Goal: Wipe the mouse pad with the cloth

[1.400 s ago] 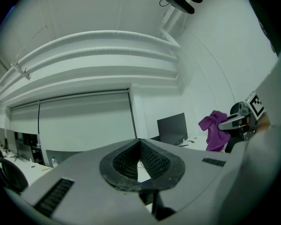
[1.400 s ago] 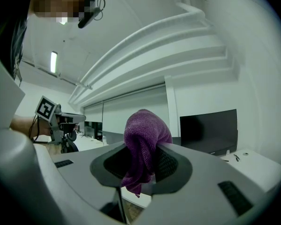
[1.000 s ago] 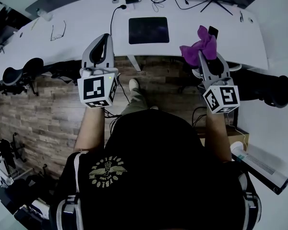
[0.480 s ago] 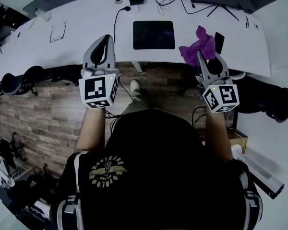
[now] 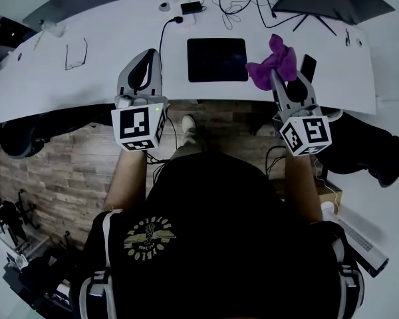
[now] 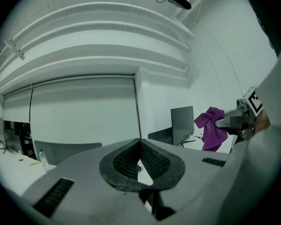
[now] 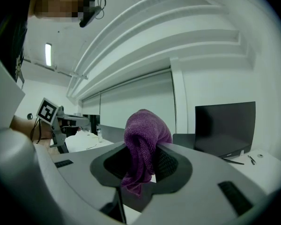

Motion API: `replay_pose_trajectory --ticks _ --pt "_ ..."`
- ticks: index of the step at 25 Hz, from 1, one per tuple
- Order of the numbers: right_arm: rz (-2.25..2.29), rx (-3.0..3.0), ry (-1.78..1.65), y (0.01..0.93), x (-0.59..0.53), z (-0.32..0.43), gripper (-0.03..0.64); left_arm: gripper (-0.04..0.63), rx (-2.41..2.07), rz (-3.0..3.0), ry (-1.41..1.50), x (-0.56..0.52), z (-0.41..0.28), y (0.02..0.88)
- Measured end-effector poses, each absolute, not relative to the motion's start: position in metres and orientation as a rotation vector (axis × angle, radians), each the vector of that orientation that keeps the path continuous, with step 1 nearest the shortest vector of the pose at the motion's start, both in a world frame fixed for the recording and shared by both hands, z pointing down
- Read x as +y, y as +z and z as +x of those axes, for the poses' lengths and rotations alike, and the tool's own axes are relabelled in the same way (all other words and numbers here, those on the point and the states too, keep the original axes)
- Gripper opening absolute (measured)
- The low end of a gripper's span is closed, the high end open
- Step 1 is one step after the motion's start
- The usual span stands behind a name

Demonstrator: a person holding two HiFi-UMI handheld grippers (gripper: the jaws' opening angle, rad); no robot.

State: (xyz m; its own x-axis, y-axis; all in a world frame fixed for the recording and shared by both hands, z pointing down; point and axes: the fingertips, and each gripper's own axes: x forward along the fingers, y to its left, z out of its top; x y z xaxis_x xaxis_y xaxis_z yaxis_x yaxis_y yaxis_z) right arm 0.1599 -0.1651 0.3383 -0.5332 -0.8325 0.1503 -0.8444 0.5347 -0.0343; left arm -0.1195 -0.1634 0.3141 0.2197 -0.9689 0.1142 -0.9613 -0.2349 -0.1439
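The black mouse pad (image 5: 217, 60) lies flat on the white desk (image 5: 100, 42), near its front edge. My right gripper (image 5: 274, 75) is shut on a purple cloth (image 5: 274, 62), which bunches above the jaw tips just right of the pad. In the right gripper view the cloth (image 7: 143, 142) stands up between the jaws and hangs down in front. My left gripper (image 5: 145, 60) is held over the desk's front edge to the left of the pad, shut and with nothing in it; its jaws meet at the tips (image 6: 140, 142). From the left gripper view the cloth (image 6: 211, 128) shows at the right.
On the desk lie a pair of glasses (image 5: 75, 53) at the left, a power adapter (image 5: 191, 7) with cables at the back, a monitor base (image 5: 332, 2) at the back right and a dark phone (image 5: 308, 67) beside the cloth. Wood floor and the person's shoe (image 5: 186, 121) are below.
The desk has come closer in the head view, and both grippers now reach over its front edge. The cloth stays clamped in the right gripper, nearer the pad's right side.
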Motion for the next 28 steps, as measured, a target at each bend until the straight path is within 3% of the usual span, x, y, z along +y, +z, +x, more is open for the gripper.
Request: replay_pose_trajectory --ticks 28 --pt "1.394 -2.56 0.217 0.374 -0.271 0.042 0.115 0.002 1.741 -2.619 -0.278 -0.3 -0.169 0.35"
